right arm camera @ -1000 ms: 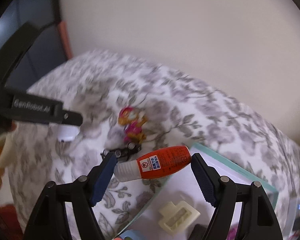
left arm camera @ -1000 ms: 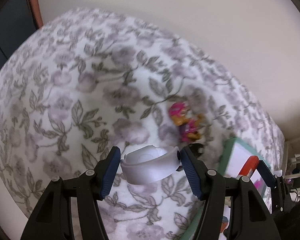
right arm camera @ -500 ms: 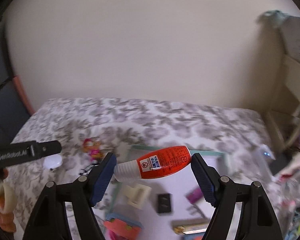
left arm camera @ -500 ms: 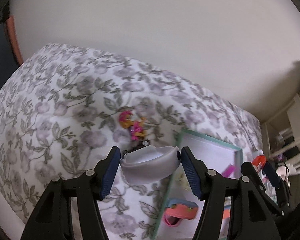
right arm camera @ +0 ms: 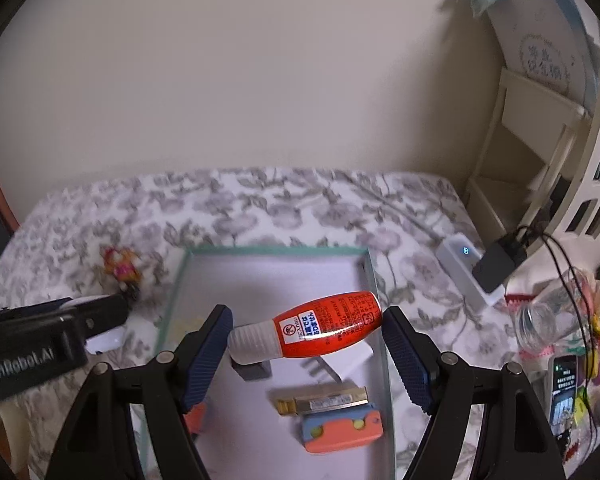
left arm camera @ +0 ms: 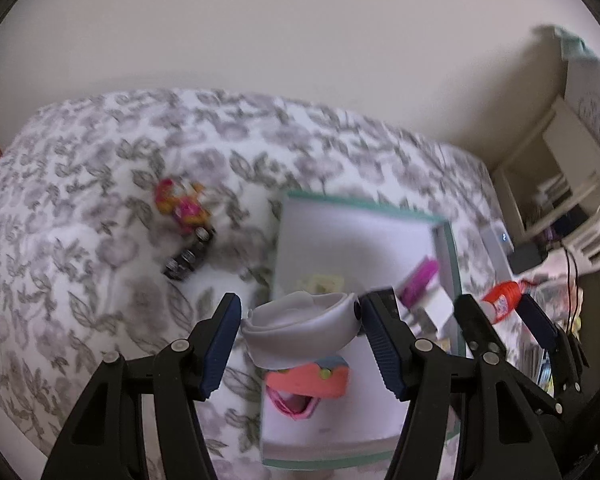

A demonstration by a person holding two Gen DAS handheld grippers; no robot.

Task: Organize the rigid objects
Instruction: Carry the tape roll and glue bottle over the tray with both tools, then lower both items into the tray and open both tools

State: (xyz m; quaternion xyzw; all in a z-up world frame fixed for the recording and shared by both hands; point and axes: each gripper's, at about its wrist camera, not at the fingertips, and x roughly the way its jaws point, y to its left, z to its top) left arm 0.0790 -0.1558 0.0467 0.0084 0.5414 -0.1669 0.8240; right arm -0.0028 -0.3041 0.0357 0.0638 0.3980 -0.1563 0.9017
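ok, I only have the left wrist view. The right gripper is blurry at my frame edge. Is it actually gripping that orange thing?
Observer: Yes. The right gripper is shut on an orange bottle lying crosswise, its white cap at the pad on the picture's left.
Operator: What's in the tray that my fingers hide?
Observer: A gold metal bar lies on the tray floor, beside an orange and blue block.
Operator: Anything past the tray's right side?
Observer: A phone with its screen lit, among clutter at the right edge.
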